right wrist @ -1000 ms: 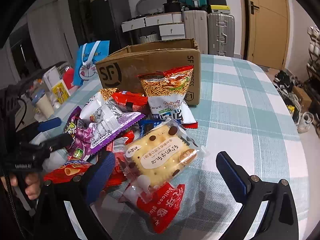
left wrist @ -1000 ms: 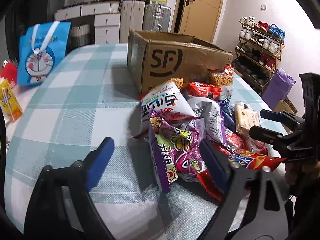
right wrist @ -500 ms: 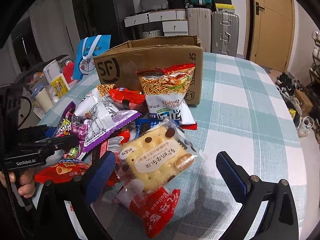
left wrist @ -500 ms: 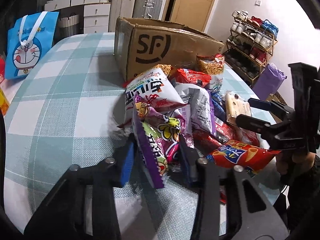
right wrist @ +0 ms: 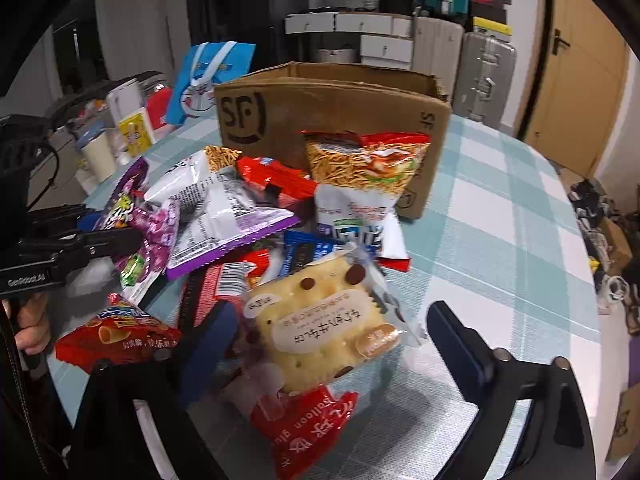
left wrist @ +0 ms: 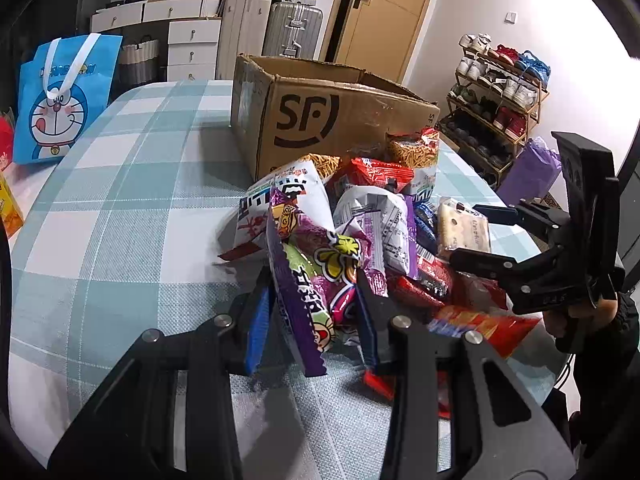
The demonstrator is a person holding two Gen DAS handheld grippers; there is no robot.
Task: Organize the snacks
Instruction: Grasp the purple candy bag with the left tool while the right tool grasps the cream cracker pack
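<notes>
A heap of snack packets lies on the checked tablecloth (left wrist: 120,208) in front of an open brown SF cardboard box (left wrist: 336,120), which also shows in the right wrist view (right wrist: 332,112). My left gripper (left wrist: 312,316) is shut on a purple candy packet (left wrist: 316,280) at the heap's near edge; the packet also shows in the right wrist view (right wrist: 140,232). My right gripper (right wrist: 332,344) is open around a clear-wrapped cracker packet (right wrist: 328,324), its fingers apart from it. A red balloon-gum packet (right wrist: 308,428) lies below the cracker. The right gripper also shows in the left wrist view (left wrist: 500,236).
A blue Doraemon bag (left wrist: 64,100) stands at the far left of the table. A noodle-snack bag (right wrist: 364,176) leans on the box. Cups and cartons (right wrist: 116,140) crowd the table's left edge. Suitcases (left wrist: 288,32) and a shoe rack (left wrist: 496,100) stand behind.
My left gripper moved forward to the heap and closed on the purple candy packet. My right gripper moved slightly closer over the cracker packet and stayed open.
</notes>
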